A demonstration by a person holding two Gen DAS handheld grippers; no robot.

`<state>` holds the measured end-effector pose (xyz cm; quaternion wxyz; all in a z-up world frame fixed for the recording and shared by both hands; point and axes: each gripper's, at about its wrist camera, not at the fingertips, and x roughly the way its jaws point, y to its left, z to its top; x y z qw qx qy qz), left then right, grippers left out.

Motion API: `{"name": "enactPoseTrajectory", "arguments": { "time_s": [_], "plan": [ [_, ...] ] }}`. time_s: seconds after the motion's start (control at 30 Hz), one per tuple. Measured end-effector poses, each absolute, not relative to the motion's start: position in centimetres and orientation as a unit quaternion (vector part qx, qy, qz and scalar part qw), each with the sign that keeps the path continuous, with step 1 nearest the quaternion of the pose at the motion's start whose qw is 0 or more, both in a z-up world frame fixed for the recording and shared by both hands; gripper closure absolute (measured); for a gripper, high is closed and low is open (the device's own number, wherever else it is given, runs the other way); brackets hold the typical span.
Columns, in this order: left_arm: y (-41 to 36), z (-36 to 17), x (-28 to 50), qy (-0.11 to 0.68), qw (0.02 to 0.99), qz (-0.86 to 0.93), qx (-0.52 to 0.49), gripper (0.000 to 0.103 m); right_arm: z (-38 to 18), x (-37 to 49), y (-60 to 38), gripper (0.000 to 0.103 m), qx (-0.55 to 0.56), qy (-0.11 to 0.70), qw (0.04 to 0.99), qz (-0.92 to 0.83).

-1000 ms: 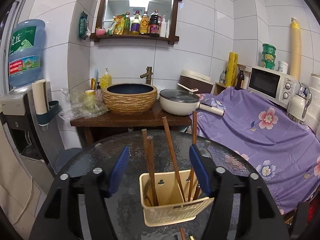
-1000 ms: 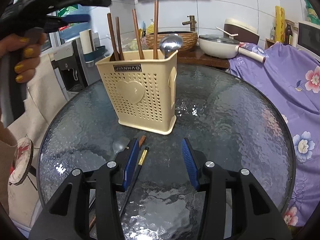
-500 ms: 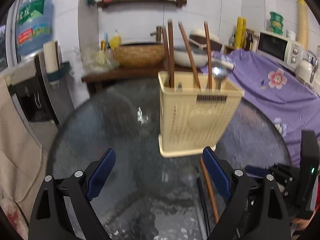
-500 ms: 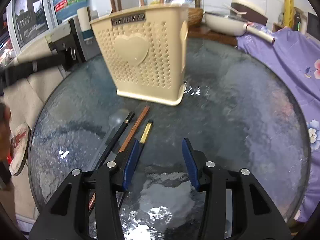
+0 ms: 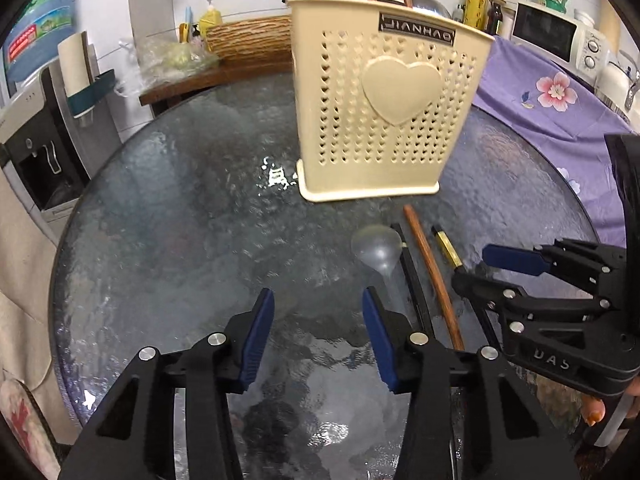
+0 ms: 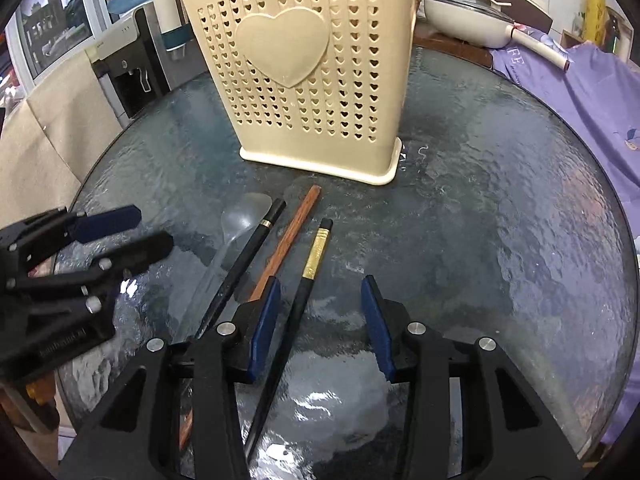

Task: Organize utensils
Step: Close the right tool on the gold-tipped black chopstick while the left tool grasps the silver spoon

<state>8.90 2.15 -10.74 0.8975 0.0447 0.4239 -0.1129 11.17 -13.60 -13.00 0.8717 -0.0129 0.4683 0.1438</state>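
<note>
A cream perforated utensil holder [image 5: 384, 112] [image 6: 308, 76] stands on the round glass table [image 5: 168, 216] with brown chopsticks in it. In front of it lie a clear plastic spoon [image 5: 378, 246] [image 6: 242, 218], a black chopstick [image 6: 244, 264], a brown chopstick [image 5: 430, 268] [image 6: 286, 242] and a black chopstick with a gold band [image 6: 310, 276] [image 5: 446, 246]. My left gripper [image 5: 318, 332] is open and empty, low over the table left of the spoon. My right gripper [image 6: 318, 318] is open, with the gold-banded chopstick lying between its fingers.
A water dispenser [image 5: 36, 92] stands left of the table. A purple flowered cloth [image 5: 552, 96] covers a counter at right with a microwave [image 5: 560, 36]. Behind the table are a basin [image 5: 248, 38] and a white pan [image 6: 468, 20].
Both grippers have dropped low toward the table and come closer to the holder and loose utensils. The left one came down from above the holder. Both stayed open.
</note>
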Motion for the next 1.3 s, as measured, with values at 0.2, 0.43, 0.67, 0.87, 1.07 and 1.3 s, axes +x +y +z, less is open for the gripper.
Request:
{"name": "enactPoseTrajectory", "arguments": {
  "time_s": [0.2, 0.43, 0.67, 0.87, 1.07, 1.3],
  "plan": [
    [1.3, -11.2, 8.9, 0.429, 0.894, -0.121, 0.041, 0.060, -13.1, 11.1, -12.3, 0.068, -0.051, 0.462, 0.878, 0.116],
    [-0.4, -11.4, 9.2, 0.431, 0.891, -0.135, 0.051, 0.062, -13.0, 11.1, -13.3, 0.077, -0.050, 0.461, 0.879, 0.111],
    [-1.4, -12.1, 9.8, 0.439, 0.886, -0.138, 0.061, 0.068, -12.9, 11.1, -14.1, 0.077, -0.053, 0.459, 0.879, 0.121],
    [-1.7, -12.2, 10.5, 0.442, 0.884, -0.135, 0.068, 0.069, -12.9, 11.3, -14.1, 0.077, -0.056, 0.456, 0.878, 0.132],
    [-1.9, -12.1, 11.6, 0.444, 0.883, -0.130, 0.083, 0.069, -12.9, 11.8, -13.2, 0.077, -0.060, 0.459, 0.875, 0.140],
    [-1.9, -12.0, 13.1, 0.449, 0.879, -0.137, 0.087, 0.067, -12.9, 12.4, -13.2, 0.078, -0.045, 0.464, 0.873, 0.145]
  ]
}}
